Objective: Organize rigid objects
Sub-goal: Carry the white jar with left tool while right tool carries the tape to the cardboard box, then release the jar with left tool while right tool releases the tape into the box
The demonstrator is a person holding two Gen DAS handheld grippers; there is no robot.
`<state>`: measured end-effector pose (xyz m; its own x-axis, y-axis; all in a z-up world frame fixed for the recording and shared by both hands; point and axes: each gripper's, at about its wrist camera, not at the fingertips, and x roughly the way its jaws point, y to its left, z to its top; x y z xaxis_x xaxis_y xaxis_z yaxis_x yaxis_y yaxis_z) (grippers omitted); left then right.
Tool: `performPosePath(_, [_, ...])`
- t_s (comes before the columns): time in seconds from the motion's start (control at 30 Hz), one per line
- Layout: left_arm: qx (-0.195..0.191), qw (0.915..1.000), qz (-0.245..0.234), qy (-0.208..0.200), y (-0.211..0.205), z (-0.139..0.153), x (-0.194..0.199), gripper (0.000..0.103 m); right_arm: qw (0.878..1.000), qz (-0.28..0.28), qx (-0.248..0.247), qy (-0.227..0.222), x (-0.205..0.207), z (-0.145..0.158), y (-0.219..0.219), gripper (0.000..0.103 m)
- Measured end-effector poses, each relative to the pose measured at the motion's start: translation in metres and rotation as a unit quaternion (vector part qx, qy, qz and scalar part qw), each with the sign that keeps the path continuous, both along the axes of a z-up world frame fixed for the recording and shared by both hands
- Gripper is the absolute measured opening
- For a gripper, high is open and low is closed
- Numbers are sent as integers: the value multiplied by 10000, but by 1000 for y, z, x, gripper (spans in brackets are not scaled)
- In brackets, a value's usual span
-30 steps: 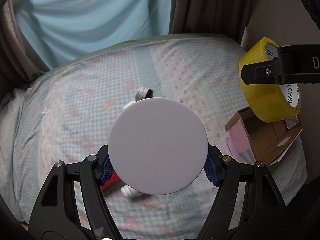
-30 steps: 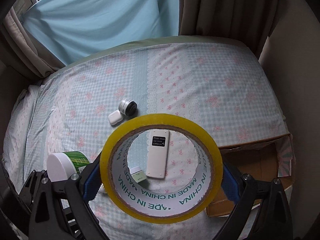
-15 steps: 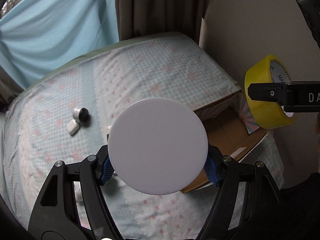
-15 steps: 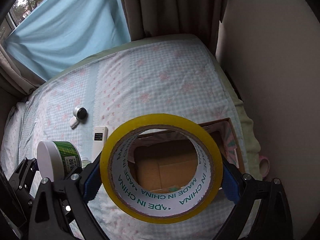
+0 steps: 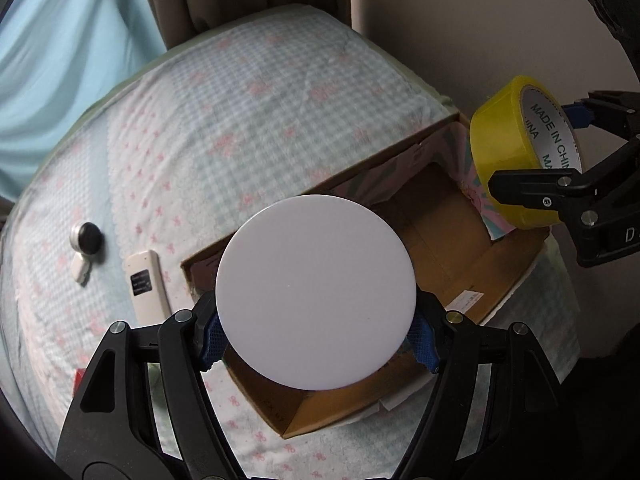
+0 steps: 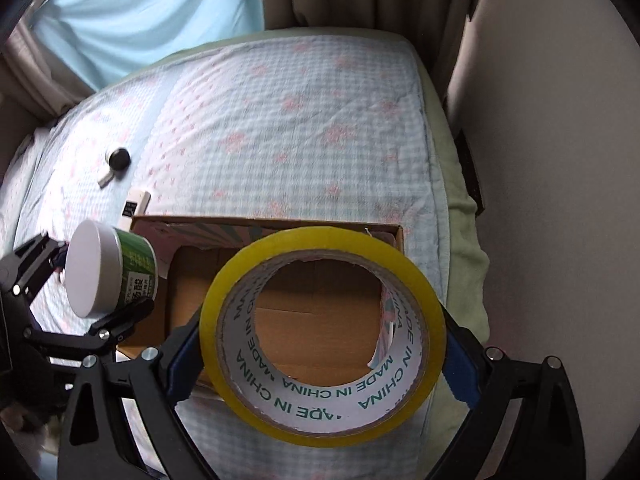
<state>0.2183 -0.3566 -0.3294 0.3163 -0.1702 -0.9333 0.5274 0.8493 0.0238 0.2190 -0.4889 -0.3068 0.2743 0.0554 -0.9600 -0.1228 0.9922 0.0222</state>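
Observation:
My left gripper (image 5: pixel 316 342) is shut on a round jar with a white lid (image 5: pixel 315 292) and a green label (image 6: pixel 138 270). It hangs over the near left part of an open cardboard box (image 5: pixel 516 272) on the bed. My right gripper (image 6: pixel 320 360) is shut on a roll of yellow tape (image 6: pixel 320 338), held above the box's right side (image 6: pixel 396 236); the brown box floor shows through the roll's hole. In the left wrist view the tape roll (image 5: pixel 516 160) and its gripper sit at the right edge.
A white remote (image 5: pixel 146 284), a small black-and-silver round thing (image 5: pixel 86 236) and a small white thing (image 5: pixel 82 270) lie on the checked bedspread left of the box. A wall runs along the bed's right side, curtains at its far end.
Both grippers have swung to the right and down with their loads, from above the middle of the bed to above the cardboard box. The small things now lie off to the left.

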Motion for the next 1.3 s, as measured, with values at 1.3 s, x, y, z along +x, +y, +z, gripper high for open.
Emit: performPosePath(1.3, [398,9960,143,787,-18,-60,30,103,9803,1929,-383,-180,-24,-69,18,103])
